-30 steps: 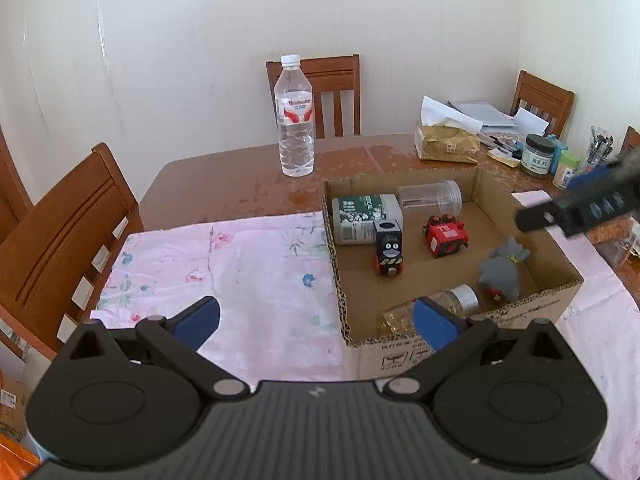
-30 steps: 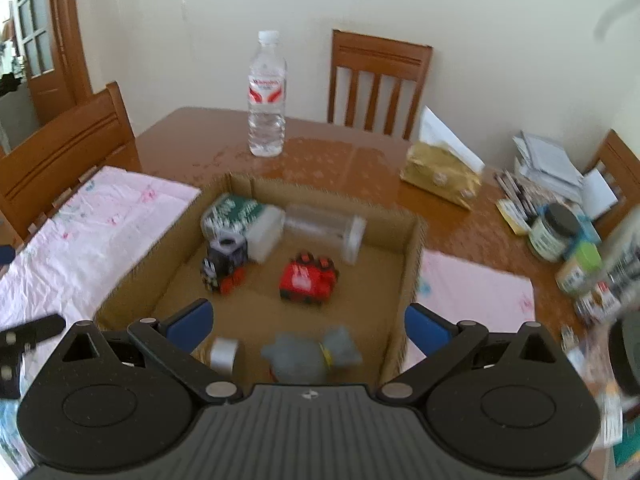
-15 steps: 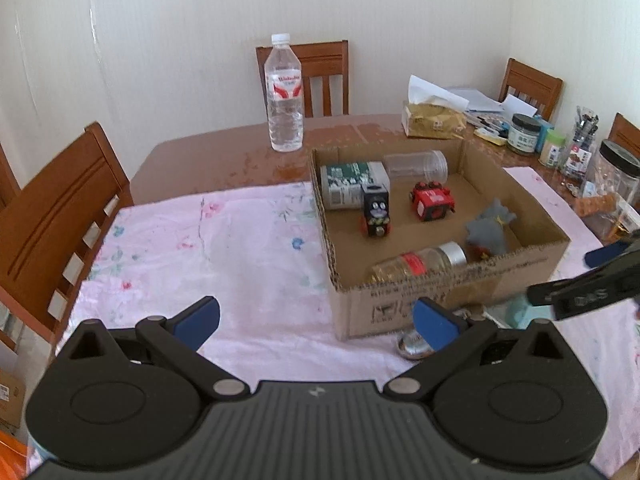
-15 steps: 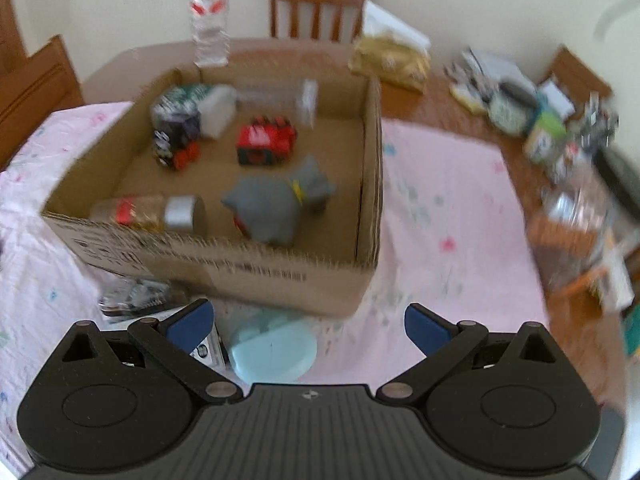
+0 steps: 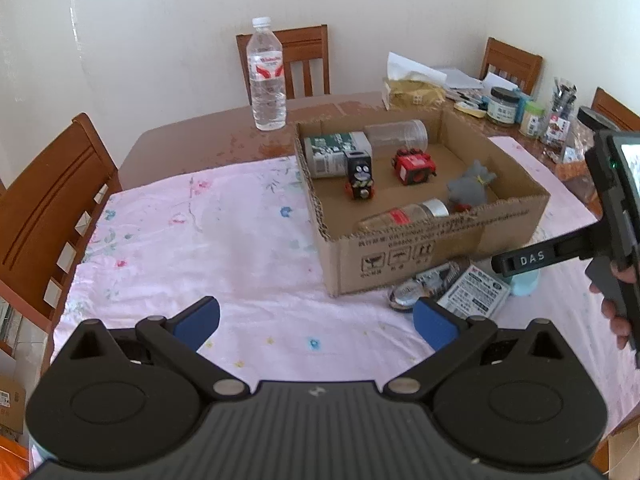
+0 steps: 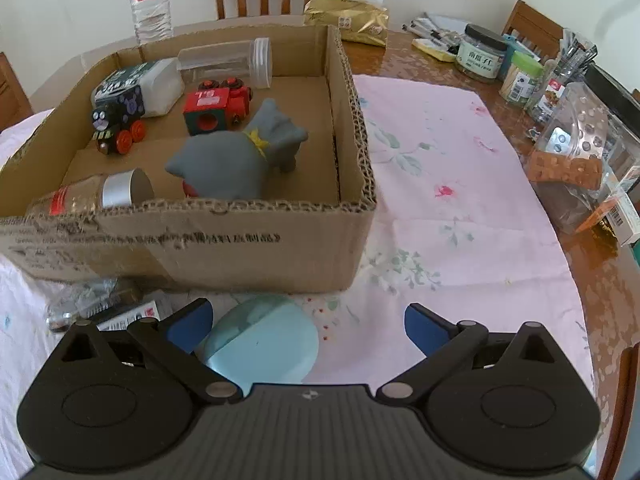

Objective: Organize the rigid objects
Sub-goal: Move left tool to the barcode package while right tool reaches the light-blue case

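Observation:
A cardboard box (image 5: 432, 240) (image 6: 240, 236) on the pink cloth holds a grey toy animal (image 6: 236, 160), a red toy train (image 6: 216, 106), a black toy train (image 6: 116, 124), a spice jar (image 6: 96, 196), a clear jar (image 6: 228, 62) and a green-labelled container (image 6: 136, 86). In front of the box lie a pale blue round case (image 6: 264, 344), a white packet (image 5: 474, 290) and a shiny crumpled item (image 5: 406, 292). My right gripper (image 6: 306, 322) is open, low over the blue case. My left gripper (image 5: 316, 320) is open and empty above the cloth.
A water bottle (image 5: 267, 76) stands behind the box. Jars, pens and a clear plastic container (image 6: 580, 152) crowd the table's right side. A tissue pack (image 6: 348, 16) lies at the back. Wooden chairs (image 5: 44, 208) surround the table.
Both grippers have pulled back from the box. My right gripper has dropped low in front of the box, over the blue case. My left gripper has drawn back over the cloth.

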